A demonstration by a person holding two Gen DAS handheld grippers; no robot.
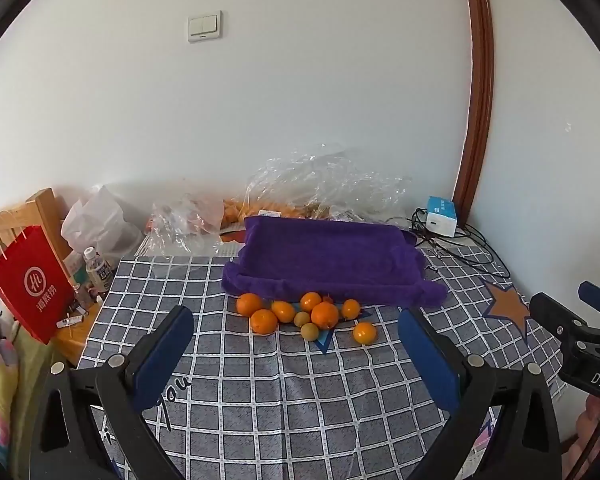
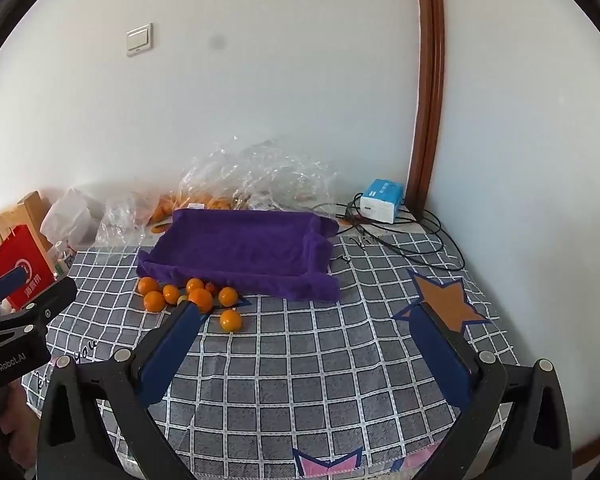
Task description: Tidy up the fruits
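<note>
Several oranges [image 1: 325,315] and two small greenish fruits [image 1: 309,331] lie in a loose cluster on the checked tablecloth, just in front of a tray draped in a purple towel [image 1: 328,260]. One orange [image 1: 365,333] sits a little apart to the right. The cluster [image 2: 200,299] and the purple towel tray [image 2: 244,246] also show in the right wrist view. My left gripper [image 1: 296,340] is open and empty, short of the fruit. My right gripper [image 2: 306,330] is open and empty, to the right of the cluster; its left finger hides part of it.
Crumpled clear plastic bags [image 1: 320,184] with more oranges lie behind the tray by the wall. A white and blue box [image 1: 442,216] with black cables sits at the back right. A red paper bag [image 1: 28,284], bottles and a wooden chair stand off the table's left edge.
</note>
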